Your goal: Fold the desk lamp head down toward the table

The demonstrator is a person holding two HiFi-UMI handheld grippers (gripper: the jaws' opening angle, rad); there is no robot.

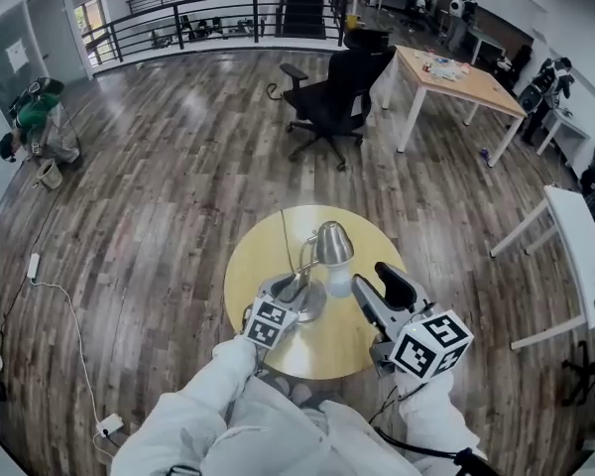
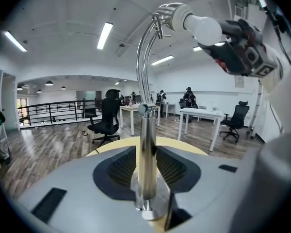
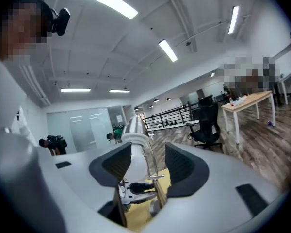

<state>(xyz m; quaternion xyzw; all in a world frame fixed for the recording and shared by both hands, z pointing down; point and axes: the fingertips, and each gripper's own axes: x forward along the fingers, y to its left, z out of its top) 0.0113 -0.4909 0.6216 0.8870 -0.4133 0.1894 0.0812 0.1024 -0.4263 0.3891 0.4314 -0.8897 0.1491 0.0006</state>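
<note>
1. Head view: one round tabletop (image 1: 263, 266), smooth and pale yellow, stands on a floor (image 1: 159, 196) of grey-brown wood planks in an open office. A black metal railing (image 1: 208, 13) closes the far side.
2. Furniture noted: one black office chair (image 1: 332, 97) and one rectangular wooden desk (image 1: 456, 77) on white legs.
3. One desk lamp (image 1: 317, 266) stands upright on the tabletop, just in front of the person. Its finish is polished chrome.
4. Lamp parts:
   - one round base (image 2: 153, 215)
   - one straight stem (image 2: 146, 144)
   - one thin arched neck (image 2: 141, 62)
   - one lamp head (image 1: 332, 243), raised at the top
   - one white frosted bulb (image 1: 338, 282), protruding from the head
5. Two grippers, grey-bodied with dark ribbed pads. Each carries one marker cube, printed with black-and-white squares: the left's at (image 1: 268, 322), the right's at (image 1: 431, 343).
6. Left gripper (image 1: 290, 297): low, at the lamp's foot. The left gripper view shows its jaws spread, with the stem upright between them and the pads close on either side.
7. Right gripper (image 1: 368, 275): level with the bulb, just beside it. The right gripper view shows the jaws held apart, with the lamp head and neck between them and clear space at the right-hand pad.
8. White sleeves (image 1: 208, 405) cover both arms.
</note>
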